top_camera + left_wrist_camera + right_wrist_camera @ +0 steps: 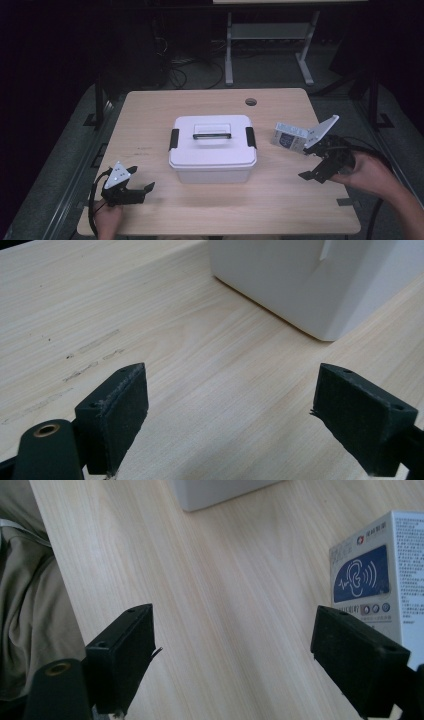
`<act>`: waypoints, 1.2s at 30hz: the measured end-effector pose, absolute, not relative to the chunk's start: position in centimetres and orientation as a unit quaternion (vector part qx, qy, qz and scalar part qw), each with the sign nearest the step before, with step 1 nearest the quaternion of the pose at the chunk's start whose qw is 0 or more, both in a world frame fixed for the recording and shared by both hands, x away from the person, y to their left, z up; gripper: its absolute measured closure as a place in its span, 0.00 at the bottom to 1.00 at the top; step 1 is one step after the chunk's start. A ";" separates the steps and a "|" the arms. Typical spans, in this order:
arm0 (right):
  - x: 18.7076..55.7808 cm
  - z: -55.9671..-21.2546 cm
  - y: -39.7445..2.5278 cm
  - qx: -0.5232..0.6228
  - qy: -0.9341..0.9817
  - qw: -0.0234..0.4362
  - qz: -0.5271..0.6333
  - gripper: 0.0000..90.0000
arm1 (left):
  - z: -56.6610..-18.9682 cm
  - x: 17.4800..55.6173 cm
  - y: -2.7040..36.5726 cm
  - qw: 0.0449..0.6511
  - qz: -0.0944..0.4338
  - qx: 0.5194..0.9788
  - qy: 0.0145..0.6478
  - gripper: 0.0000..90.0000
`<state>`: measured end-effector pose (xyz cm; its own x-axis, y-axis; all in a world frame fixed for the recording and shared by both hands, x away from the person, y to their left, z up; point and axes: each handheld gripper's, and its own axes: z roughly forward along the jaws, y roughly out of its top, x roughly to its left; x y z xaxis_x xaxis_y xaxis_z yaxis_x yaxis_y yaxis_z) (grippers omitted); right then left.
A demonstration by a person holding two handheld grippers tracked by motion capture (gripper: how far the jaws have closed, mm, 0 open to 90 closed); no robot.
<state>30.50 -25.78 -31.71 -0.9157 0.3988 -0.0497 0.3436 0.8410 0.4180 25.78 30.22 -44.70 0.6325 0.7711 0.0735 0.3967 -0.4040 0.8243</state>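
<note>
A white lidded storage box [212, 148] with black side latches and a top handle stands in the middle of the wooden table [150, 107]. Its lower corner [305, 285] rises ahead of my left gripper [230, 415], which is open and holds nothing. In the high view the left gripper [139, 189] rests near the front left edge. A small white carton with a blue ear logo [289, 137] lies right of the box. My right gripper [314, 162] is open just beside it; the carton [380, 575] sits behind the right-hand jaw, outside the gap.
A round cable hole [251, 102] is near the table's far edge. Metal legs of another table [229, 50] stand on the floor beyond. A person's clothed leg [25, 595] lies past the table's near edge in the right gripper view.
</note>
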 end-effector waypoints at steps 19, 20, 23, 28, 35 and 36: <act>31.9 -29.1 -23.4 0.171 0.959 0.063 0.217 0.22 | -44.7 25.8 30.2 0.408 0.228 0.806 0.365 0.15; 32.1 -28.9 -23.0 0.170 0.960 0.062 0.215 0.22 | -44.7 25.8 30.2 0.409 0.227 0.805 0.365 0.15; 32.5 -28.6 -22.5 0.164 0.960 0.059 0.219 0.23 | -44.6 25.8 30.3 0.414 0.226 0.803 0.365 0.15; 33.2 -28.2 -21.5 0.157 0.960 0.056 0.223 0.23 | -44.6 25.8 30.3 0.416 0.225 0.802 0.365 0.15; 34.3 -27.6 -19.7 0.145 0.962 0.050 0.226 0.23 | -44.6 25.7 30.0 0.416 0.224 0.804 0.362 0.15; 34.4 -27.5 -19.4 0.143 0.962 0.049 0.227 0.23 | -44.6 25.7 30.0 0.416 0.224 0.804 0.361 0.15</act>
